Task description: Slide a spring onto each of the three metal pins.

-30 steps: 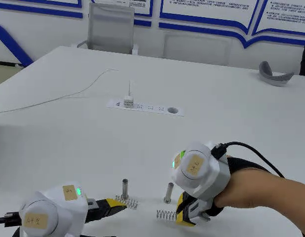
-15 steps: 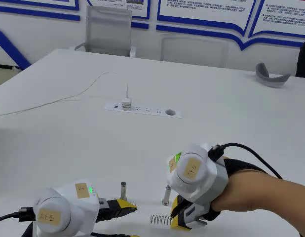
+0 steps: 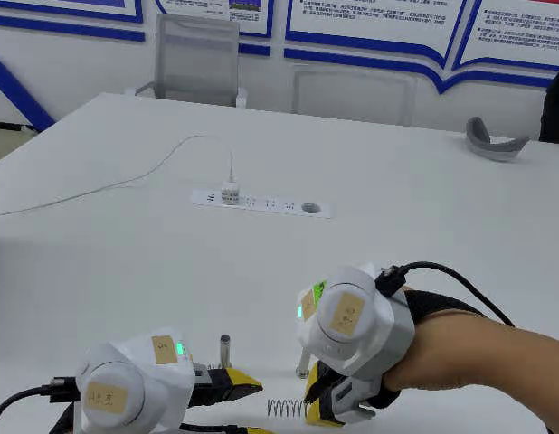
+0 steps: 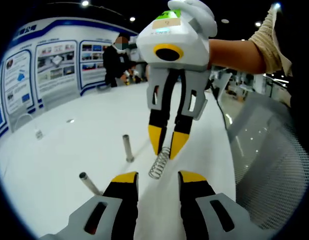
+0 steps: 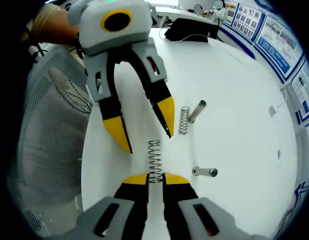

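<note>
Since the earlier frame the left gripper (image 3: 248, 396) has pushed on past the left pin (image 3: 225, 349) toward the right gripper (image 3: 317, 412). The held spring (image 3: 284, 409) has come closer to that pin, so the two tools now nearly meet.

In the head view the held spring sticks out sideways from the right gripper, in front of the left pin and to its right, low over the white table (image 3: 126, 271). The right pin (image 3: 302, 367) stands to the right of the left pin, partly hidden by the right gripper.

In the left gripper view the left gripper (image 4: 158, 177) has its jaws wide with nothing between them. Ahead, the right gripper (image 4: 166, 150) pinches the held spring (image 4: 157, 166), which hangs to the right of the left pin (image 4: 88, 182). The right pin (image 4: 127, 148) stands beyond the left pin.

In the right gripper view the right gripper (image 5: 155, 179) is clamped narrowly on one end of the held spring (image 5: 154, 159). The free end points at the gaping left gripper (image 5: 147, 139). A loose spring (image 5: 184, 120) lies just beside the left pin (image 5: 197, 110), and the right pin (image 5: 204, 172) is nearer than the left pin.

The spring looks light, thin and bendy, so it is likely to buckle or flick away under a hard pinch. It is best taken by the end coils, leaving the other end's bore open for a pin.
</note>
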A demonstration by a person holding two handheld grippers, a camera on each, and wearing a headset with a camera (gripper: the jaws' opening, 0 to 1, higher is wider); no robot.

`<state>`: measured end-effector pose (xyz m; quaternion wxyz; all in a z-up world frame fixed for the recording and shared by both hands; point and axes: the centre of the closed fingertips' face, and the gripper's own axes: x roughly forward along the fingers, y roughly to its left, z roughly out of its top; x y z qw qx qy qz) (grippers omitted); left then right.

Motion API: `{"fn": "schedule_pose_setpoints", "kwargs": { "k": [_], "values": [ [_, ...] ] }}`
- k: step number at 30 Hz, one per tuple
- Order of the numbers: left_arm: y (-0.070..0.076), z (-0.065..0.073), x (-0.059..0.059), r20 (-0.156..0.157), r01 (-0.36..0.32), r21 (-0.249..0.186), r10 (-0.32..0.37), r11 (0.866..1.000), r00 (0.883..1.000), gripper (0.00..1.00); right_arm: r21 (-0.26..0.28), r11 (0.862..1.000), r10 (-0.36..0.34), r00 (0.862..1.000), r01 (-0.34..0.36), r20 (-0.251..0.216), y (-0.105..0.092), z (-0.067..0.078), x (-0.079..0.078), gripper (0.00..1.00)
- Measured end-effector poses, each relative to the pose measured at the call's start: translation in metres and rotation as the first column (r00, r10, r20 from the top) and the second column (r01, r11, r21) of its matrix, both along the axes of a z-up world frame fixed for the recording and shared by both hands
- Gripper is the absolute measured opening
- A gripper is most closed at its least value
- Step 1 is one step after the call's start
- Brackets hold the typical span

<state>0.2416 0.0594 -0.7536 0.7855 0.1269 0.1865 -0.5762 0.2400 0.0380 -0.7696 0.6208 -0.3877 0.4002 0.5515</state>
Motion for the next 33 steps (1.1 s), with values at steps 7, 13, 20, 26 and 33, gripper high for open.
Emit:
{"fn": "schedule_pose_setpoints", "kwargs": {
  "k": [7,13,20,26,33],
  "values": [
    [-0.001,-0.001,0.0,0.02,0.013,0.01,-0.013,1.0,1.0,0.26,-0.002,1.0,0.022,1.0,-0.022,0.004,0.003,0.004,-0.003,0.12],
    [-0.004,0.0,-0.001,0.033,0.03,0.012,-0.03,0.999,0.999,0.21,-0.004,0.999,0.04,0.999,-0.04,0.004,0.006,0.005,-0.005,0.12],
    [-0.005,-0.003,-0.002,0.045,0.043,0.025,-0.044,0.999,0.998,0.16,-0.006,0.998,0.055,0.998,-0.055,0.004,0.007,0.006,-0.007,0.12],
    [-0.007,-0.004,-0.003,0.056,0.055,0.036,-0.057,0.998,0.997,0.13,-0.012,0.998,0.064,0.998,-0.064,0.008,0.007,0.009,-0.007,0.12],
    [-0.007,-0.005,-0.003,0.06,0.058,0.043,-0.061,0.997,0.996,0.12,-0.012,0.997,0.078,0.997,-0.078,0.02,0.01,0.017,-0.008,0.12]
  ]
}}
